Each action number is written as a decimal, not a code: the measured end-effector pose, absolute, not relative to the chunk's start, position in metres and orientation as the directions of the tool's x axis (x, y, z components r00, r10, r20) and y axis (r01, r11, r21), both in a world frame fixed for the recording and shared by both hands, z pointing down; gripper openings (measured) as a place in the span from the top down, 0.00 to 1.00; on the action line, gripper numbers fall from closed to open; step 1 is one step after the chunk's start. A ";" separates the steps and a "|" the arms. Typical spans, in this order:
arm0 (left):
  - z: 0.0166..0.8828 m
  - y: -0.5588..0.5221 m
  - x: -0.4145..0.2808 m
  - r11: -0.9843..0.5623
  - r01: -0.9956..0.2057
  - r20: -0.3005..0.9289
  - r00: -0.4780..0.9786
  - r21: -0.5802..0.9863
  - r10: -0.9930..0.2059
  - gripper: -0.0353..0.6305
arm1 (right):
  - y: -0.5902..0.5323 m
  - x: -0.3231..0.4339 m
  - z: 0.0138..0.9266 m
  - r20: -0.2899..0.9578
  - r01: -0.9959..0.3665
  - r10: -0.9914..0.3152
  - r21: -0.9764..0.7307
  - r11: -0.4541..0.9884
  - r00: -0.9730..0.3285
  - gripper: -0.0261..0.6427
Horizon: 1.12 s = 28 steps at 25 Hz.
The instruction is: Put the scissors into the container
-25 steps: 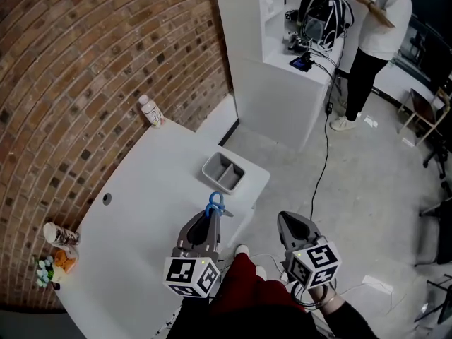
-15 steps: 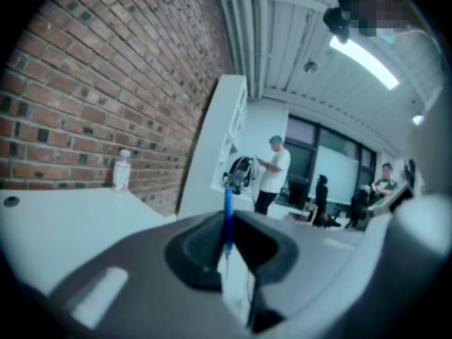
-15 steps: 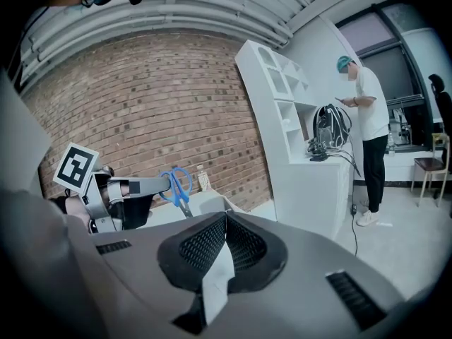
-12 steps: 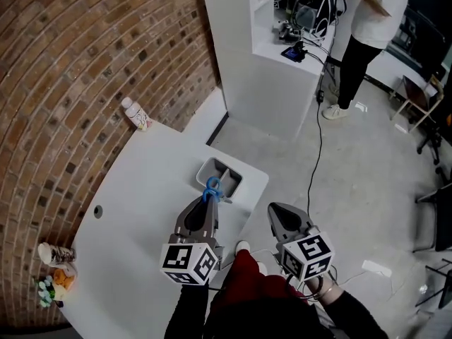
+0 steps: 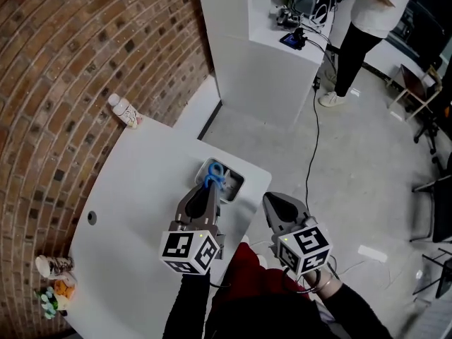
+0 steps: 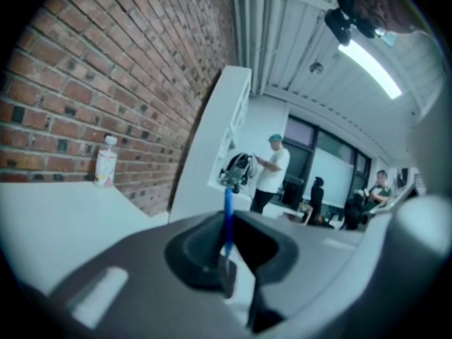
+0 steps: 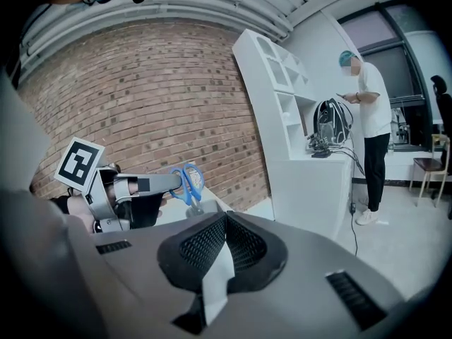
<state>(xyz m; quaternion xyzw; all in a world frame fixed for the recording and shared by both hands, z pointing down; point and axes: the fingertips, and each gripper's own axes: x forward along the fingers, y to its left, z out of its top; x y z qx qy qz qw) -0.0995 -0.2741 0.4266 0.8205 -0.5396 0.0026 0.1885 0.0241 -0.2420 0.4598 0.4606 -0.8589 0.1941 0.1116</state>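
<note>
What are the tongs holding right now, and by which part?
Left tongs clamp the blue-handled scissors by the blade end, with the handle loops sticking out ahead over the container. Right tongs are shut and hold nothing.

Left gripper clenched, right gripper closed

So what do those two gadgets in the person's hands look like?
Each is a grey, wedge-shaped two-jaw tool: the left gripper and the right gripper. Both carry a white cube printed with black square markers at the back. The jaws are lined with dark textured pads. The person wears black sleeves, and thin cables loop by the right wrist.
</note>
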 end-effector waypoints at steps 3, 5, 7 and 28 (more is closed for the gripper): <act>0.436 -0.281 -0.097 -0.351 -0.881 0.224 0.430 0.318 -0.875 0.91 | -0.247 0.024 0.465 0.384 -0.838 -0.745 -0.236 0.492 -0.545 0.95; 0.442 -0.284 -0.096 -0.351 -0.877 0.238 0.436 0.328 -0.868 0.91 | -0.249 0.025 0.469 0.393 -0.839 -0.742 -0.239 0.488 -0.544 0.95; 0.448 -0.287 -0.094 -0.349 -0.873 0.250 0.442 0.341 -0.862 0.91 | -0.251 0.025 0.472 0.402 -0.840 -0.738 -0.241 0.487 -0.543 0.95; 0.482 -0.303 -0.102 -0.307 -0.857 0.314 0.451 0.413 -0.836 0.90 | -0.260 0.018 0.493 0.457 -0.843 -0.709 -0.252 0.476 -0.537 0.95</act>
